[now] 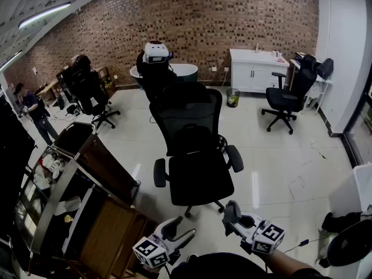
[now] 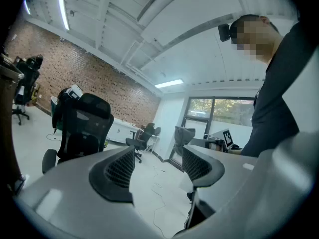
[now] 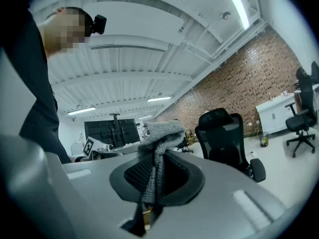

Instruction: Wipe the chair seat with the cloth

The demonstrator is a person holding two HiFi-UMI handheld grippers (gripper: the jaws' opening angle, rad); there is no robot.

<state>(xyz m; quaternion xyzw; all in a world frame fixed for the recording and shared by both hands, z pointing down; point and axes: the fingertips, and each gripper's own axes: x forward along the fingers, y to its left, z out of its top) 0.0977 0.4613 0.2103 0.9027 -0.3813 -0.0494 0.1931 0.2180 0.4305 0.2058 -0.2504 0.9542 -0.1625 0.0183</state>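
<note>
A black mesh office chair (image 1: 195,150) stands on the pale floor just ahead of me, its seat (image 1: 200,179) bare. My right gripper (image 1: 231,213) hovers near the seat's front right corner, shut on a grey knitted cloth (image 3: 160,133) that sticks up out of the jaws (image 1: 230,208). My left gripper (image 1: 181,231) is held low, front left of the seat, open with nothing between its pads (image 2: 119,168). The chair also shows in the left gripper view (image 2: 82,126) and the right gripper view (image 3: 224,138).
A wooden cart with cluttered shelves (image 1: 87,214) stands close on the left. Other black chairs (image 1: 288,97) (image 1: 87,89), a white cabinet (image 1: 256,68), a white tub (image 1: 180,71) and a small bin (image 1: 232,98) line the back. A white box (image 1: 354,196) stands at right; a person (image 1: 35,112) at far left.
</note>
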